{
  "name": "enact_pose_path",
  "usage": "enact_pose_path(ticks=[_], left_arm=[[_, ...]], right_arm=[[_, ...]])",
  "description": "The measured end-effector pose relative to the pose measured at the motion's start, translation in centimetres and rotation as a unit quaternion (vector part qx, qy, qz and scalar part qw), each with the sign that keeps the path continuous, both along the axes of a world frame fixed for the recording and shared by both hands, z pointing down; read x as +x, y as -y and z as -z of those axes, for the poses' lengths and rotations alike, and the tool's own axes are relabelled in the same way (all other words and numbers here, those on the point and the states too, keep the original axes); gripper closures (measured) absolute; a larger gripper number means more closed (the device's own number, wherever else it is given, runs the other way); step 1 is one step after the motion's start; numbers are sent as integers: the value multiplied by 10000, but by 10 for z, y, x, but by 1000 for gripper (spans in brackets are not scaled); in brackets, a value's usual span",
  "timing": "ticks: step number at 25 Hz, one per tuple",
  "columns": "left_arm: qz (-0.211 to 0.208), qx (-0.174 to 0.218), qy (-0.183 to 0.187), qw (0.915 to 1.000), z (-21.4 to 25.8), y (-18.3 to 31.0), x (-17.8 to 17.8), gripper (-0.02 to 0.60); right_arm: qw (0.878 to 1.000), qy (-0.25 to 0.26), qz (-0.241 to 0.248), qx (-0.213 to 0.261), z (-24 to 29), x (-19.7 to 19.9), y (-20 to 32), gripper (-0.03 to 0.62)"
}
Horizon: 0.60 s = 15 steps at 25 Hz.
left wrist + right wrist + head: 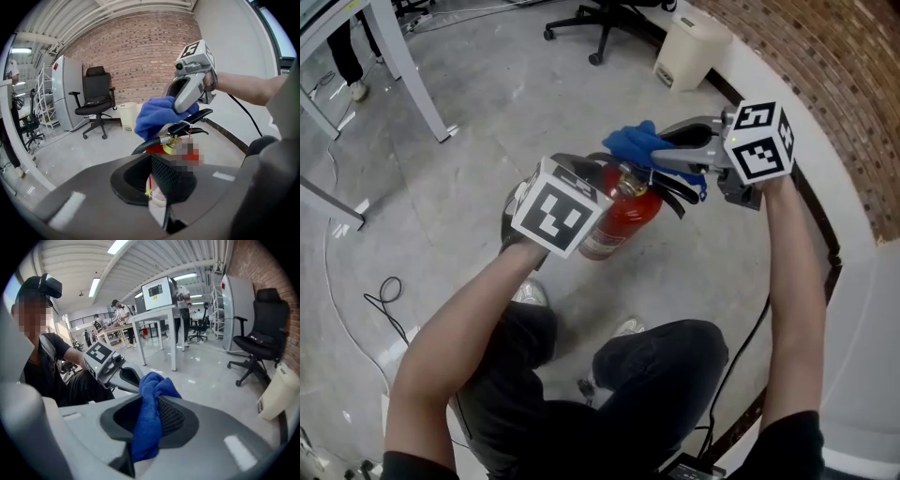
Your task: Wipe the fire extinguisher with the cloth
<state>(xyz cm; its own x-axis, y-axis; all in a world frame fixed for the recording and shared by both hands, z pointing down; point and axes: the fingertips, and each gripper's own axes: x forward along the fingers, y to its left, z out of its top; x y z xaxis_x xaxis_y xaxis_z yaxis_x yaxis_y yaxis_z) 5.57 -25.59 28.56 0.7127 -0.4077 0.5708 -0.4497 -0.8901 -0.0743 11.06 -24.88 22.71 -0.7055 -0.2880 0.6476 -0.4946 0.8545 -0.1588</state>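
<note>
Left gripper [155,182] was shut tight beside the fire extinguisher [623,220], which stood on the floor [487,112], probably steadying it. Beyond, right gripper [152,416] pinched the bunched blue cloth [633,141] over the valve handle, ready to wipe.

The head view looks steeply down over the person [661,366] onto the fire extinguisher [628,214] close below. The left gripper view looks from low and near toward the brick wall [140,51], while the right gripper view faces back at the person. All three share the cloth [633,142].
</note>
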Motion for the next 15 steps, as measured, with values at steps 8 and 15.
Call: enact_pose_path(ticks=[8,15], left_arm=[[-146,-48,135,9998,-12,8,3,577],[-65,-169,240,9995,-24,19,-2,577]], right_arm=[[9975,278,228,-615,-24,4,23,497],[9944,549,81,-896,-62,12,47,497]])
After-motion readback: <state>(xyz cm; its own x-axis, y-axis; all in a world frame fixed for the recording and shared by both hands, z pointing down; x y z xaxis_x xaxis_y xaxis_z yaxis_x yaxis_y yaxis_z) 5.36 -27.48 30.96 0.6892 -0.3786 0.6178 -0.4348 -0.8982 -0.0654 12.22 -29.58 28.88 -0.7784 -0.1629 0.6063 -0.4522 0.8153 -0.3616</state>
